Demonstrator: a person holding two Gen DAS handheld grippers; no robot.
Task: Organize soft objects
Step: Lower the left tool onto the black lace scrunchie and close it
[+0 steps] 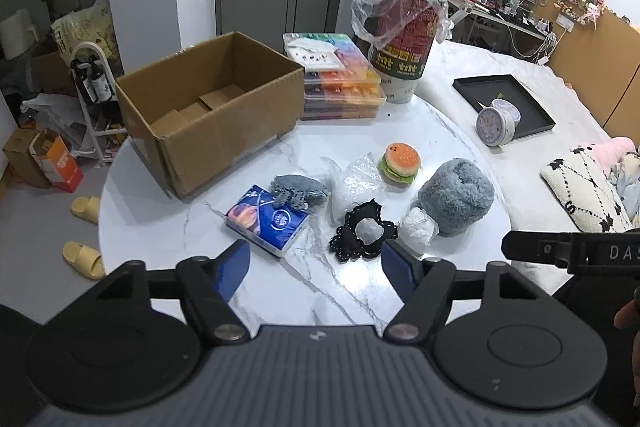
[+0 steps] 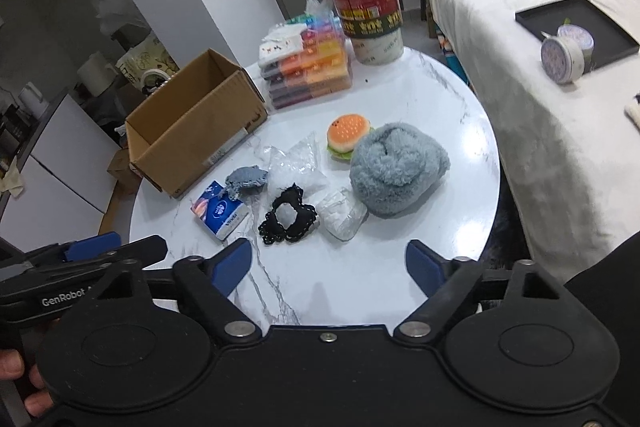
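A fluffy grey plush bundle (image 2: 396,173) lies at mid-frame on the round marble table (image 2: 360,287), touching a plush hamburger (image 2: 347,140), with a black lace scrunchie (image 2: 289,213) and a blue tissue pack (image 2: 218,211) to its left. Both the left gripper (image 1: 314,269) and the right gripper (image 2: 329,265) hang spread and empty. Only the left wrist view shows the open cardboard box's (image 1: 208,115) bare floor.
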